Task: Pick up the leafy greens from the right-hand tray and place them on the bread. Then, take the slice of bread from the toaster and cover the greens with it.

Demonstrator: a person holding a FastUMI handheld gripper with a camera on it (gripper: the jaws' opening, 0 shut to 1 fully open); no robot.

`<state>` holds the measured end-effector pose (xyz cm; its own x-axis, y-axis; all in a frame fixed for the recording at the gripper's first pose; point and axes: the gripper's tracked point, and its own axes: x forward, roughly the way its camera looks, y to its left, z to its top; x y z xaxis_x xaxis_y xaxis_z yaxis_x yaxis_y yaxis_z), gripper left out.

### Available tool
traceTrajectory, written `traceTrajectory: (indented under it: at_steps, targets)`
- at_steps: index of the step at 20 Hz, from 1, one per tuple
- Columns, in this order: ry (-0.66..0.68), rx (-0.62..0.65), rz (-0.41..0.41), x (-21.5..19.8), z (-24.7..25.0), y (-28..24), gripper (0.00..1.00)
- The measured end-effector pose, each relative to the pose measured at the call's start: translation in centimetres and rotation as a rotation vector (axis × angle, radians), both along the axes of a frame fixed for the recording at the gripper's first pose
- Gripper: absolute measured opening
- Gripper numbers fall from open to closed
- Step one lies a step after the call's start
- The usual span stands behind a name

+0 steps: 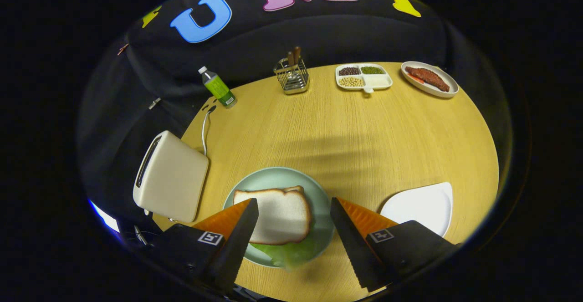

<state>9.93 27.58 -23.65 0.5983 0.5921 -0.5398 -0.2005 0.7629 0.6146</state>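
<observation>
So from where I'm hovering, this looks like the tail end of the job. My gripper (294, 229) has its fingers spread wide apart with nothing between them but air, hanging over the near edge of the table (355, 133). Right below and between the fingers sits the green plate (273, 181), and on it a slice of bread (280, 213) lying flat with leafy greens (289, 251) poking out from under its near side. My read: the greens are down and this slice is the cover, so both steps seem done and the next move is probably just backing away without bumping the plate. If the top slice needs squaring up, that'd take a gentle nudge, nothing more.

The white tray (421, 206) sits just right of the plate by the table's right edge, and it looks bare. The toaster (171, 176) is at the left edge, hanging partly off it as far as I can tell.

What I can't make out:
- whether there's a bottom slice under the greens, the top one covers it
- the toaster slot, seen too side-on to check inside
- the plate's near rim, partly behind my fingers

Far edge has a bottle (217, 88), a utensil holder (292, 76), a divided dish (364, 77) and a plate of meat (429, 79), all well apart from me.
</observation>
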Motion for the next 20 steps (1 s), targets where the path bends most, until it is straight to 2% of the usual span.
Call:
traceTrajectory:
  at_steps: [4, 13, 20]
  targets:
    - [-0.091, 0.004, -0.073, 0.5, 3.9, -3.2, 0.99]
    - [-0.486, -0.049, -0.211, 0.0, 17.9, -10.4, 0.99]
    - [-0.709, -0.064, -0.263, -2.6, 26.7, -12.7, 0.99]
